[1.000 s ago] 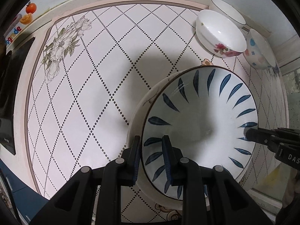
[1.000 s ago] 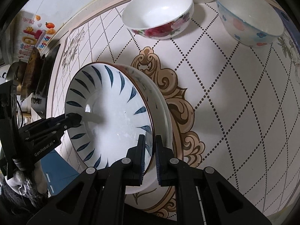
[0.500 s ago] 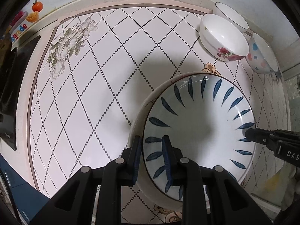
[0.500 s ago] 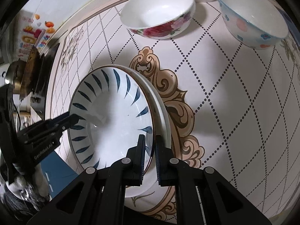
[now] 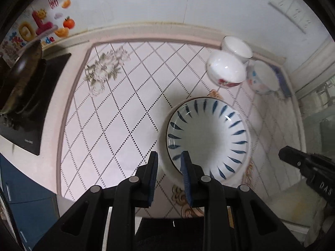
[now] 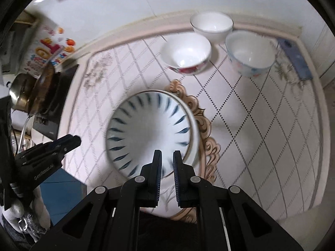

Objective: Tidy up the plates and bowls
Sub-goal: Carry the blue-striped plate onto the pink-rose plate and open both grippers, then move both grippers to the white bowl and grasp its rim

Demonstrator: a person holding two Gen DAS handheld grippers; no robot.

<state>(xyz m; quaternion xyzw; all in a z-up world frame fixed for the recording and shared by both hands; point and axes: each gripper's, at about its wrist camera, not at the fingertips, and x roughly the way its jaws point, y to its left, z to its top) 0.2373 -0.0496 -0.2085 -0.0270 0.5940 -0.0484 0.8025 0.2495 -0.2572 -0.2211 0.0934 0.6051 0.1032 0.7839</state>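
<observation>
A white plate with blue leaf strokes (image 5: pixel 207 138) rests stacked on a plain white plate (image 5: pixel 163 159) on the tiled counter; it also shows in the right wrist view (image 6: pixel 150 129). My left gripper (image 5: pixel 168 161) is open and lifted back, its fingers framing the near rim without touching. My right gripper (image 6: pixel 167 159) is open, raised above the plate's near edge and empty. Three bowls stand at the back: a rose-patterned bowl (image 6: pixel 186 54), a plain white bowl (image 6: pixel 211 26) and a pastel-dotted bowl (image 6: pixel 250 53).
A black induction hob with a wok (image 5: pixel 23 87) stands at the left. A wall runs behind the counter. A blue flat object (image 6: pixel 296 59) lies at the far right corner. The counter's front edge drops to blue cabinets (image 5: pixel 23 205).
Both grippers have let go of the blue-stroked plate and pulled up and back. The plate now sits lower and smaller in both views, resting on the plate below.
</observation>
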